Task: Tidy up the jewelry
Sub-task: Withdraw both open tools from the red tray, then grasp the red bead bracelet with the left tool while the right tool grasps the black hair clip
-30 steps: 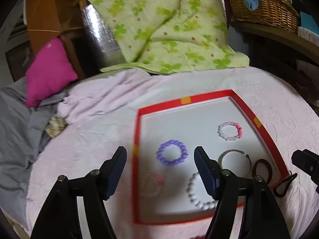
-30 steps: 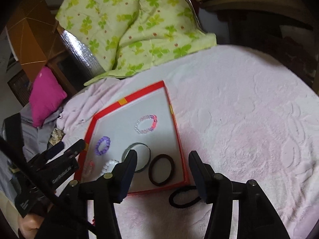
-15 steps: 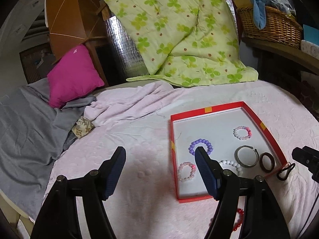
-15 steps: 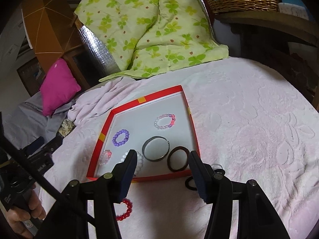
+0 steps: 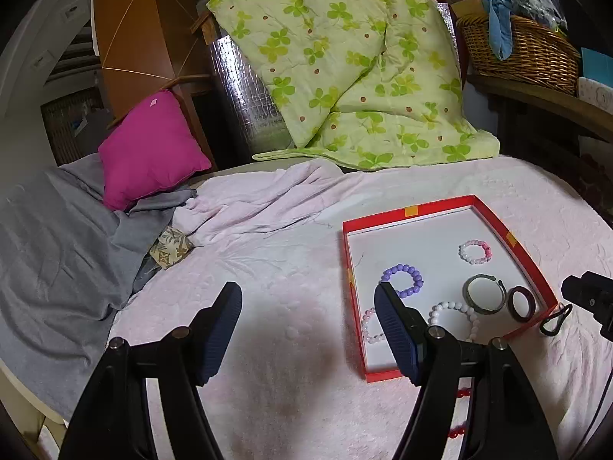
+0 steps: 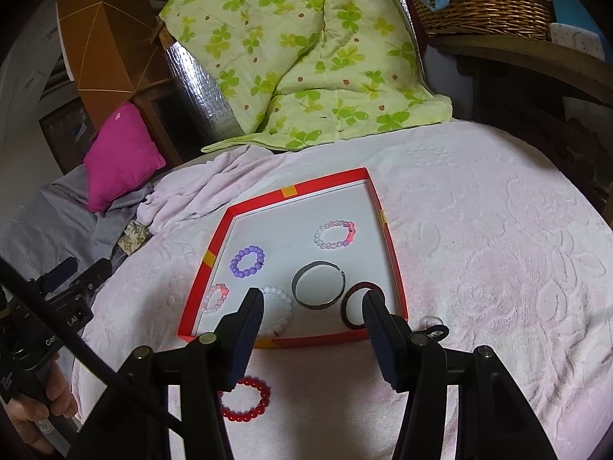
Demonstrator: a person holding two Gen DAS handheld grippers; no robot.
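Observation:
A red-rimmed tray point(image 6: 390, 237) point(image 5: 509, 235) lies on the pink bedspread. In it lie a purple bead bracelet point(image 6: 247, 261) point(image 5: 402, 280), a pink-white bead bracelet point(image 6: 335, 234), a small pink one point(image 6: 216, 298), a white bead bracelet point(image 6: 277, 304), a metal bangle point(image 6: 317, 284) and a dark brown ring point(image 6: 354, 303). A red bead bracelet point(image 6: 245, 398) and a black hair tie point(image 6: 435, 330) point(image 5: 551, 320) lie outside the tray's near edge. My right gripper point(image 6: 312, 310) is open and empty above that edge. My left gripper point(image 5: 308, 306) is open and empty left of the tray.
A green clover quilt point(image 6: 306, 61) leans at the back, a magenta pillow point(image 5: 149, 149) and grey cloth point(image 5: 46, 237) lie left, and a wicker basket point(image 6: 482, 4) stands on a shelf at right. A crumpled pink sheet point(image 5: 260, 199) lies behind the tray.
Both grippers have pulled back and up from the tray. The left one has also moved left, off the tray. A small pink bracelet lies in the tray's near-left corner.

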